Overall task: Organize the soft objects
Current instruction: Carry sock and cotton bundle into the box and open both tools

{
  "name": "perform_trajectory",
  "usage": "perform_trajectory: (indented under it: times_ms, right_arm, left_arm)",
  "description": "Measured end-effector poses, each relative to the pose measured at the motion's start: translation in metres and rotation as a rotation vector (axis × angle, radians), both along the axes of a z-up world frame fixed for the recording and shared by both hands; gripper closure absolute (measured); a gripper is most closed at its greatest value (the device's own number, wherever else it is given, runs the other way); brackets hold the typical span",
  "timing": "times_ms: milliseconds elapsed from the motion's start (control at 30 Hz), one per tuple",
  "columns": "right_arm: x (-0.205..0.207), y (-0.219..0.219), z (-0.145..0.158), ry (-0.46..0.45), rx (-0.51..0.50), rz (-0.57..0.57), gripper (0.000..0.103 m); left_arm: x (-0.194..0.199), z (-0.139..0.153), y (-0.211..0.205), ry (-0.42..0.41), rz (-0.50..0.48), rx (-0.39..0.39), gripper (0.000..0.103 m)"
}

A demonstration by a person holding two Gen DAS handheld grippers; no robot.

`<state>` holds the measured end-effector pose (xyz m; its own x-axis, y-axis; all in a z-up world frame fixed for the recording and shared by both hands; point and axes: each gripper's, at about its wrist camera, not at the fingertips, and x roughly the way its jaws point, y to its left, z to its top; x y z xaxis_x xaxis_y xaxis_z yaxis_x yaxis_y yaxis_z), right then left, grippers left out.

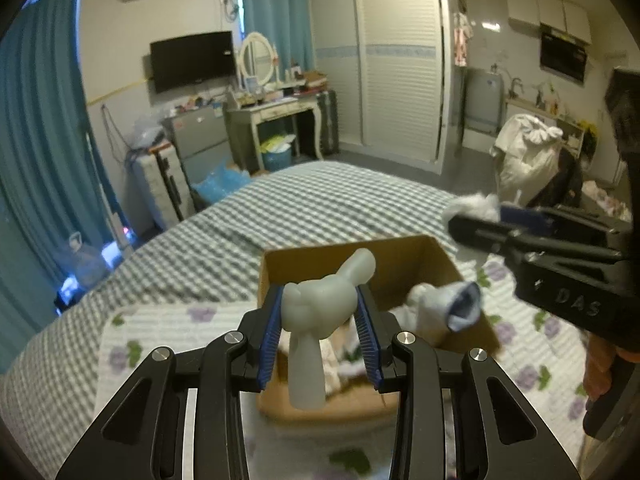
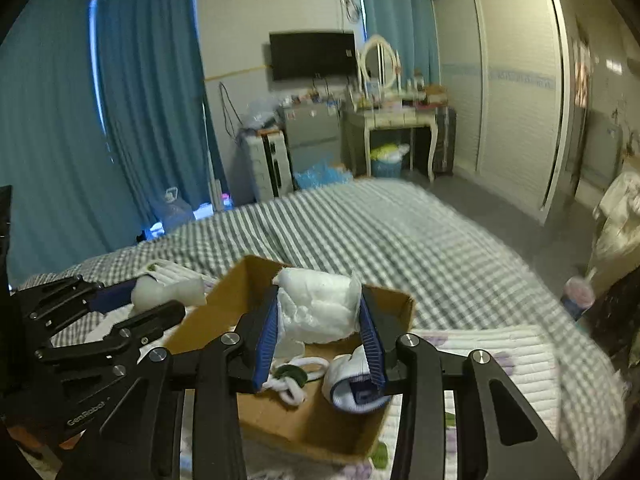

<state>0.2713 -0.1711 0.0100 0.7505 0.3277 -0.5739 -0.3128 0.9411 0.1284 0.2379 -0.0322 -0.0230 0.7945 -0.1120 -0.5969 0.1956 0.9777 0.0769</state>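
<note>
My left gripper [image 1: 318, 312] is shut on a pale grey soft rubber toy [image 1: 316, 312] and holds it above the near side of an open cardboard box [image 1: 420, 256] on the bed. My right gripper [image 2: 320, 312] is shut on a white packet of soft padding [image 2: 320, 304] over the same box [image 2: 224, 300]. Inside the box lie a rolled white-and-blue sock [image 2: 356, 392], a white cord with a green piece [image 2: 292, 376] and other white cloth. The right gripper shows at the right of the left wrist view [image 1: 472, 220]; the left gripper shows at the left of the right wrist view [image 2: 160, 296].
The box stands on a white floral quilted mat [image 1: 160, 332] over a grey checked bedspread [image 1: 320, 200]. Beyond the bed are blue curtains, a dressing table [image 1: 276, 112], a wardrobe [image 1: 400, 60] and a chair heaped with white clothes [image 1: 524, 152].
</note>
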Motion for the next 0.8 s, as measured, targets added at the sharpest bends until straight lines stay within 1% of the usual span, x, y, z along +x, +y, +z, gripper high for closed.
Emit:
perform_trajectory:
  times_ms: [133, 167, 233, 267, 300, 333, 400, 433, 467, 500, 567, 633, 700, 800]
  right_arm:
    - [0.041, -0.006, -0.034, 0.061, 0.007, -0.029, 0.065]
    - [0.047, -0.005, -0.041, 0.068, 0.009, -0.029, 0.065]
    - [0.053, -0.007, -0.05, 0.075, 0.011, -0.035, 0.065]
    - [0.053, -0.009, -0.053, 0.074, 0.012, -0.048, 0.062]
    - [0.055, -0.01, -0.056, 0.076, 0.019, -0.055, 0.061]
    - [0.058, -0.011, -0.058, 0.081, 0.025, -0.062, 0.059]
    - [0.057, -0.017, -0.059, 0.081, 0.033, -0.082, 0.045]
    - [0.054, -0.018, -0.057, 0.077, 0.031, -0.093, 0.041]
    - [0.05, -0.019, -0.052, 0.069, 0.035, -0.1, 0.036]
    - [0.045, -0.022, -0.046, 0.063, 0.044, -0.104, 0.033]
    - [0.03, -0.026, -0.026, 0.044, 0.056, -0.11, 0.032]
    - [0.014, -0.03, -0.001, 0.011, 0.053, -0.114, 0.031]
    - [-0.009, -0.034, 0.03, -0.028, 0.049, -0.114, 0.024]
    - [-0.051, -0.041, 0.078, -0.091, 0.042, -0.111, 0.021]
  left_arm:
    - [0.033, -0.031, -0.002, 0.034, -0.015, 0.0, 0.068]
    - [0.037, -0.036, -0.002, 0.037, -0.019, 0.002, 0.068]
    - [0.042, -0.046, -0.002, 0.03, -0.035, 0.012, 0.065]
    - [0.042, -0.048, -0.002, 0.024, -0.039, 0.012, 0.064]
    - [0.043, -0.05, -0.003, 0.022, -0.044, 0.014, 0.063]
    - [0.043, -0.053, -0.003, 0.028, -0.048, 0.018, 0.059]
    - [0.041, -0.053, -0.001, 0.027, -0.039, 0.029, 0.027]
    - [0.035, -0.05, 0.0, 0.007, -0.022, 0.032, 0.023]
    - [0.03, -0.044, -0.003, -0.003, -0.016, 0.034, 0.022]
    - [0.028, -0.038, -0.003, -0.009, -0.012, 0.035, 0.022]
    - [0.016, -0.019, -0.002, -0.022, 0.002, 0.035, 0.022]
    - [0.001, 0.005, -0.001, -0.049, 0.019, 0.038, 0.022]
    - [-0.021, 0.034, 0.0, -0.09, 0.036, 0.039, 0.022]
    - [-0.061, 0.078, 0.003, -0.152, 0.057, 0.022, 0.022]
